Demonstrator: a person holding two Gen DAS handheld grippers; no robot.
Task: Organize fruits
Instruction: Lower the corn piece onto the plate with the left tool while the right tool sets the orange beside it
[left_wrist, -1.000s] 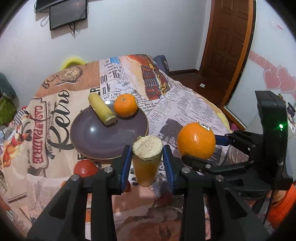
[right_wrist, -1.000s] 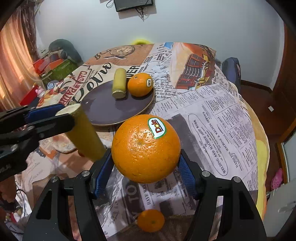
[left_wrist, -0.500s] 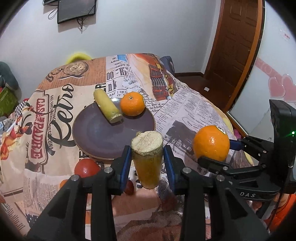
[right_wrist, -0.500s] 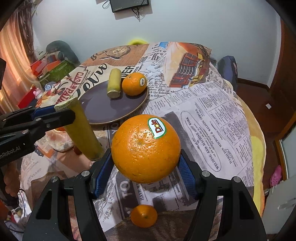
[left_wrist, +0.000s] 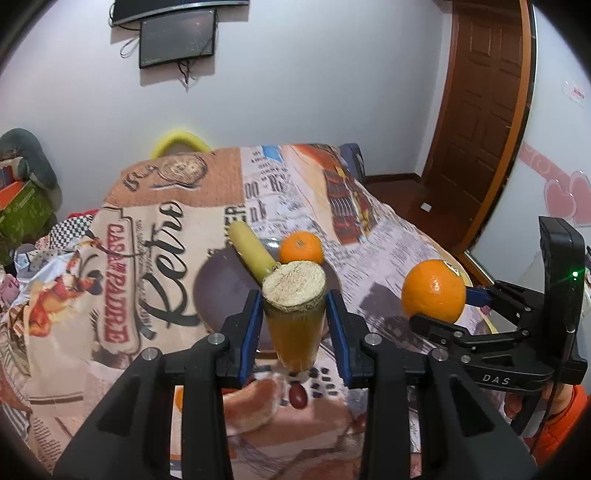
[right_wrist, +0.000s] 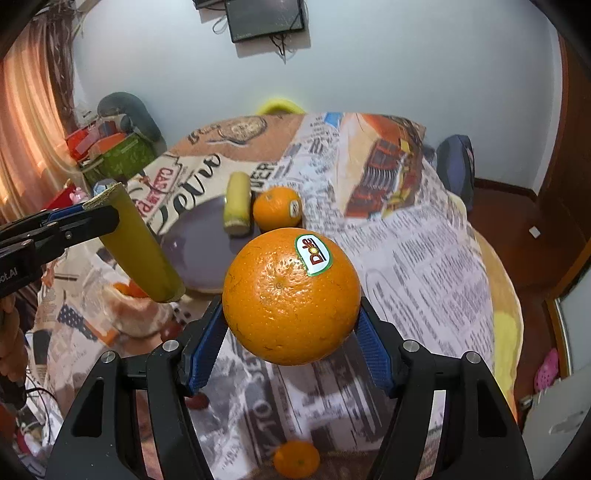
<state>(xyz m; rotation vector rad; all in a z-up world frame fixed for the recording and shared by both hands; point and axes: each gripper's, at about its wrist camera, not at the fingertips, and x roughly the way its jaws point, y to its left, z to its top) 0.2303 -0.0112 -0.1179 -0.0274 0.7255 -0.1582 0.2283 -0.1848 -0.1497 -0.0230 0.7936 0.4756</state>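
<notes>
Holding two pieces at once, we have the left claw (left_wrist: 294, 325) clamped on a yellow-green cane piece (left_wrist: 293, 314) and the right claw (right_wrist: 291, 332) clamped on a large stickered orange (right_wrist: 291, 295), both lifted clear of the cloth-covered desk (right_wrist: 424, 236). The dark plate (right_wrist: 201, 251) lies ahead, already carrying a second cane piece (right_wrist: 238, 208) and a smaller orange (right_wrist: 277, 208) side by side. We judge the large orange to be fairly heavy, firm and round; its waxy skin could roll between the pads, so a grip across its widest part suits it, as now. The held cane piece looks stiff, smooth-sided and light; gripped near its cut top, it hangs tilted and might swing or slide. Another small orange (right_wrist: 295, 461) waits on the desk near us.
</notes>
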